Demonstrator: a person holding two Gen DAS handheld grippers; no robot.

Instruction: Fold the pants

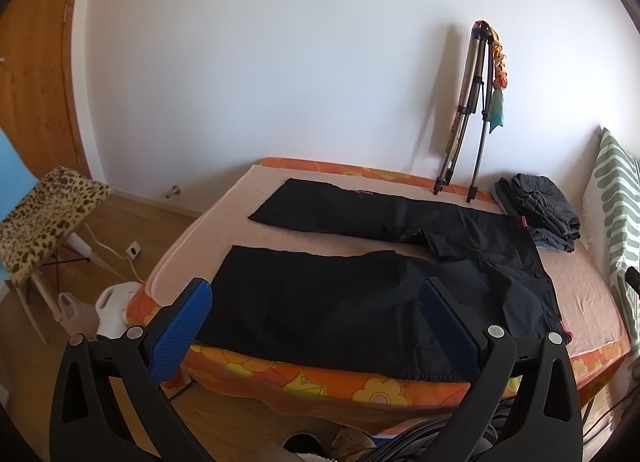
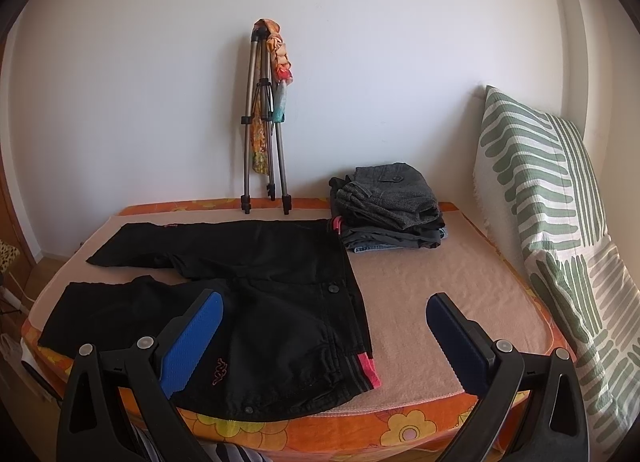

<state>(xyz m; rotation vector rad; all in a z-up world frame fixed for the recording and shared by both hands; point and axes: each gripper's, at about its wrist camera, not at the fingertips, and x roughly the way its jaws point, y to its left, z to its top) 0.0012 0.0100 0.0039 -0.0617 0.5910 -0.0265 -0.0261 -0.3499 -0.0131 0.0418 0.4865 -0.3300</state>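
Note:
Black pants [image 1: 360, 286] lie spread flat on the bed, legs apart pointing left, waistband with a pink edge to the right. They also show in the right wrist view [image 2: 256, 294]. My left gripper [image 1: 316, 326] is open and empty, held above the near leg at the bed's front edge. My right gripper [image 2: 324, 338] is open and empty, held above the waistband end [image 2: 360, 342] near the front edge.
A pile of folded clothes [image 2: 388, 205] sits at the back of the bed [image 2: 440, 294]. A folded tripod [image 2: 266, 125] leans on the wall. A striped pillow [image 2: 560, 221] stands at the right. A leopard-print stool [image 1: 44, 213] and a white jug [image 1: 116, 306] stand on the floor at left.

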